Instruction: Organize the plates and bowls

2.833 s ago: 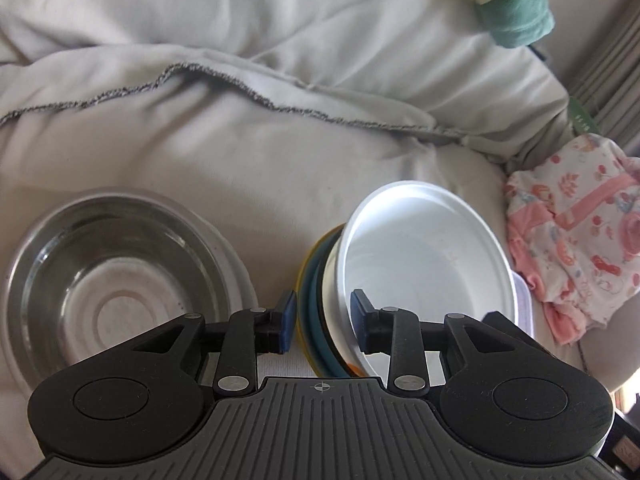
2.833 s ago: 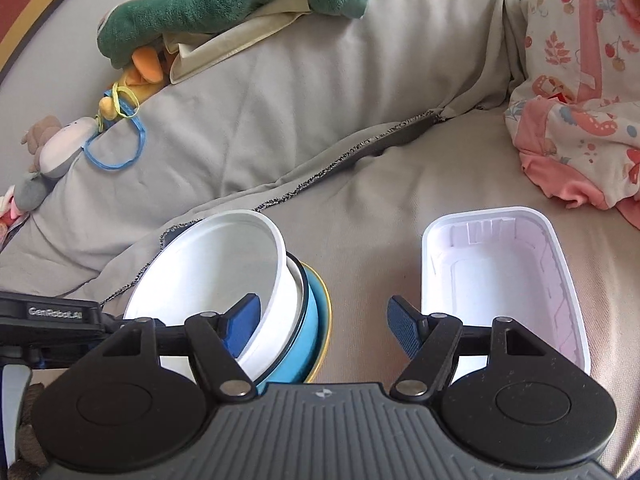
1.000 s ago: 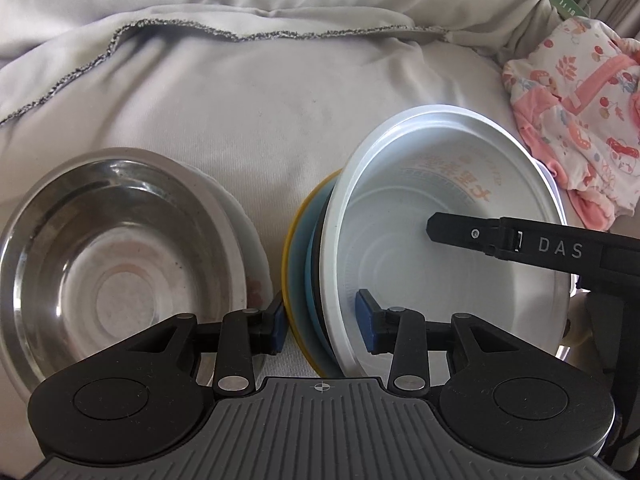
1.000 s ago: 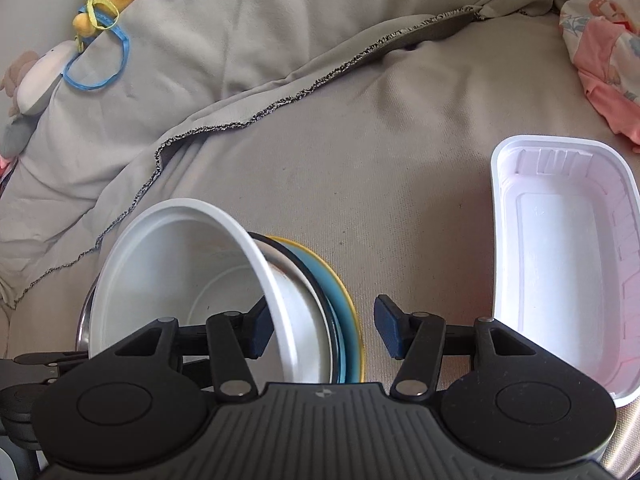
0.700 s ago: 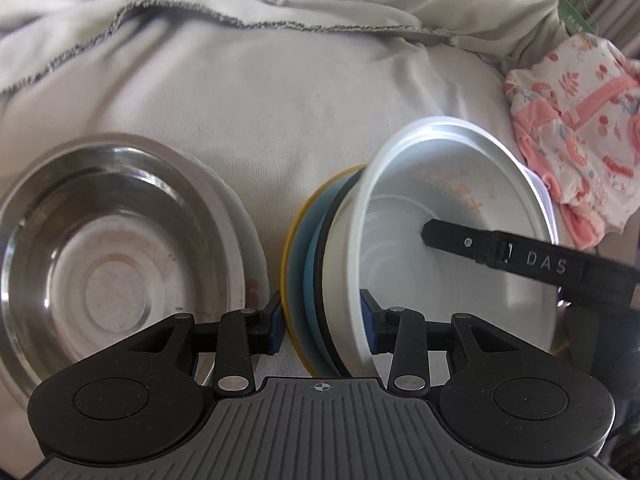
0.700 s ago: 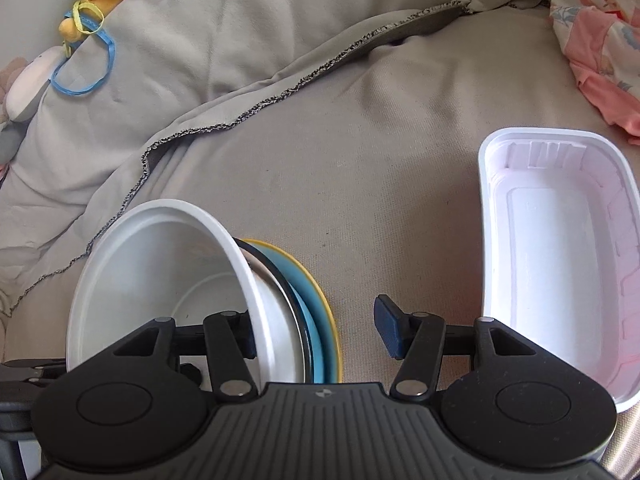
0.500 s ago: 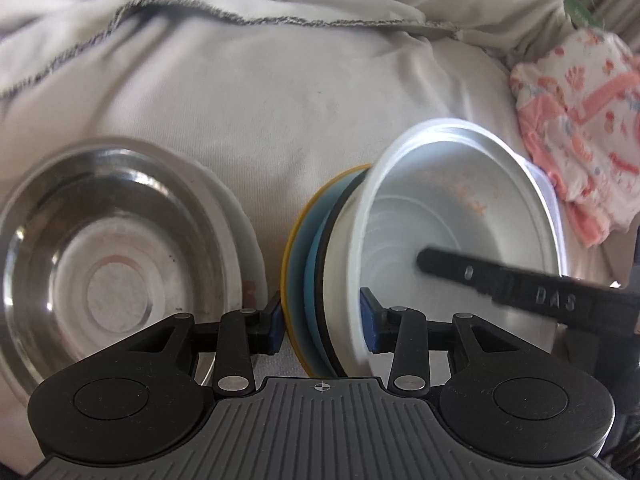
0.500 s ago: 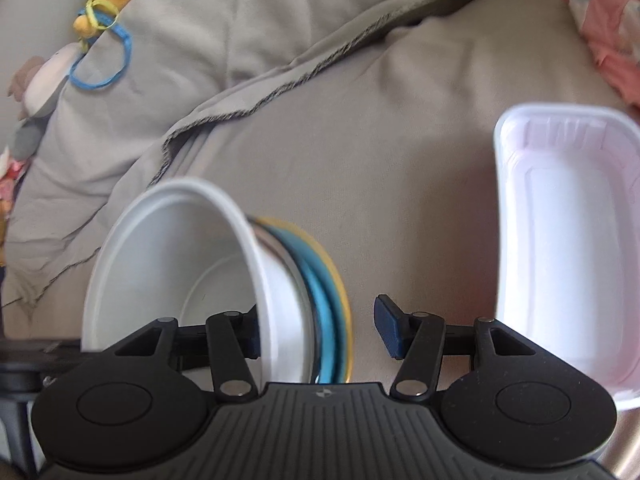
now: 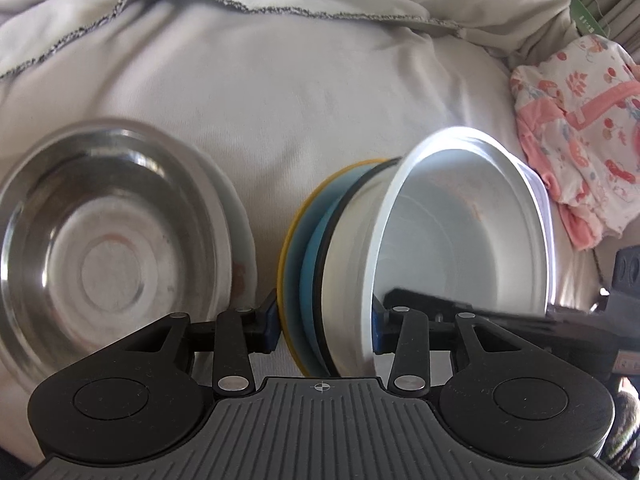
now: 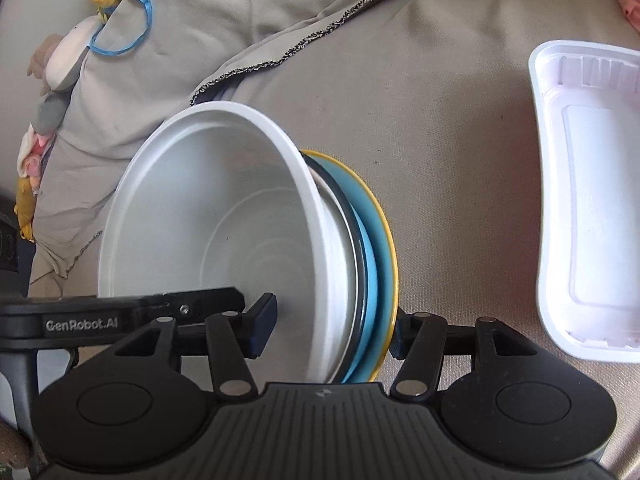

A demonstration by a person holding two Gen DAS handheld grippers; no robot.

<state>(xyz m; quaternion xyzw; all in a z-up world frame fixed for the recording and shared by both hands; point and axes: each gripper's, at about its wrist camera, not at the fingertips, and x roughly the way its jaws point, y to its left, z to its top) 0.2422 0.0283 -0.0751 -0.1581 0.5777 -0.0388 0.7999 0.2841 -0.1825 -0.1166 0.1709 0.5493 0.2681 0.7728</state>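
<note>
The stack [image 9: 320, 280] of white bowl [image 10: 224, 216] and plates stands on edge on the sheet [image 9: 280, 92], right of the steel bowl [image 9: 108, 236]. Both grippers straddle it. The left gripper [image 9: 324, 326], just been opening, barely touches. The right gripper [image 10: 332, 330] clamps it.

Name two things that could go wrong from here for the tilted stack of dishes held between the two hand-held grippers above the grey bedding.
1. The left hand-held gripper has just been opening around the stack; if it loosens further, the white plastic bowl could slide off the yellow-rimmed blue plate, since the stack stands nearly on edge.
2. The soft grey bedding may let the stack tip toward the stainless steel bowl when set down.
</note>
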